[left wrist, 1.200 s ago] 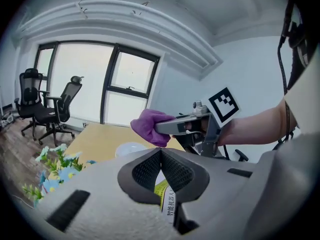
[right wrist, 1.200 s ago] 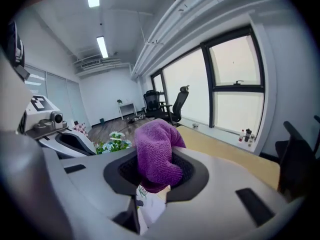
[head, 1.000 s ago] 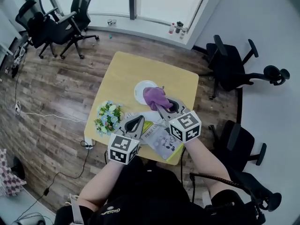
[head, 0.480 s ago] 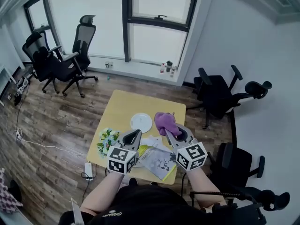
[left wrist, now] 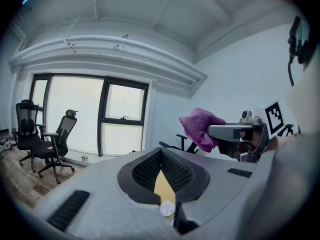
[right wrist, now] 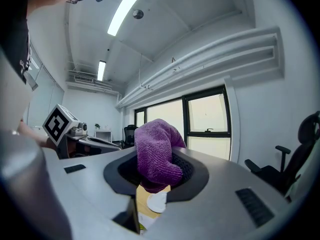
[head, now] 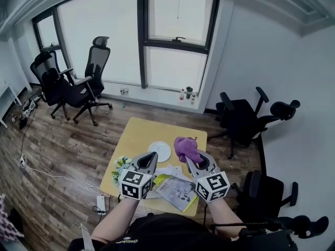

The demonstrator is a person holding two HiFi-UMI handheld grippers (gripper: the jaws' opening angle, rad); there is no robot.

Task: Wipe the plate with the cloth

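Note:
A white plate (head: 159, 151) lies on the yellow table (head: 152, 132), and through the jaw gap of the right gripper view a sliver of the plate (right wrist: 156, 202) shows far below. My right gripper (head: 189, 158) is shut on the purple cloth (head: 184, 148), held well above the table to the right of the plate. The cloth (right wrist: 156, 154) bulges up between the jaws of my right gripper (right wrist: 157, 176). My left gripper (head: 151, 156) hovers near the plate's front edge, shut on nothing. From my left gripper (left wrist: 162, 155), the cloth (left wrist: 200, 126) shows at the right.
A bunch of flowers (head: 120, 164) lies at the table's left front. Papers and a booklet (head: 175, 188) cover the front of the table under the grippers. Black office chairs (head: 243, 120) stand on the wooden floor around the table.
Both grippers have risen away from the table. The cloth, which overlapped the plate's right edge, now hangs clear of it. The head view has tilted up to show the windows.

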